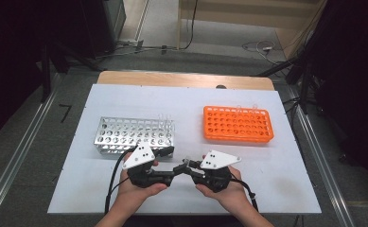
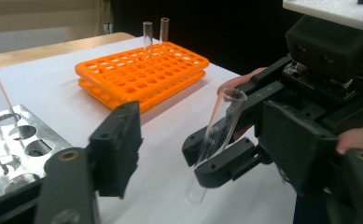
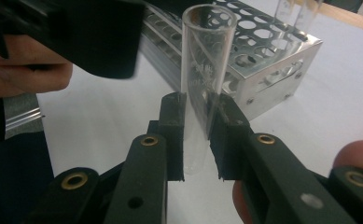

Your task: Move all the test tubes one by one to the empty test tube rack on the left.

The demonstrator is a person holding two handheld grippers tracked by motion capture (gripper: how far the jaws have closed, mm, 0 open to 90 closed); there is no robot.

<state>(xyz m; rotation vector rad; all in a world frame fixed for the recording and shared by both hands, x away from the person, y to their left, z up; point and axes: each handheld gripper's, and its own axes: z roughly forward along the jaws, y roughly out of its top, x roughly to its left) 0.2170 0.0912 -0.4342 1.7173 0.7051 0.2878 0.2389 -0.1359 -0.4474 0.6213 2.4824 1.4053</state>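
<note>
Test tube (image 3: 206,88): one clear glass tube, clamped between the two jaws of the right gripper (image 3: 198,140), standing roughly upright with its open mouth above the pads and its round bottom below them.
Right gripper: closed on the test tube, pads pressing its sides.
Left gripper (image 2: 207,140): jaws apart, one on each side of the tube without touching it; not gripping.
Tube relative to left gripper: in the gap between its jaws, nearer the right-hand one in the left gripper view.
Hands: two, one per gripper, meeting tip to tip at the near edge of the table (image 1: 125,101).
Metal rack (image 1: 134,135): one, just beyond the left gripper; two clear tubes stand at its far right end.
Orange rack (image 1: 238,124): one, beyond the right gripper, well apart; two clear tubes stand in its back row.
</note>
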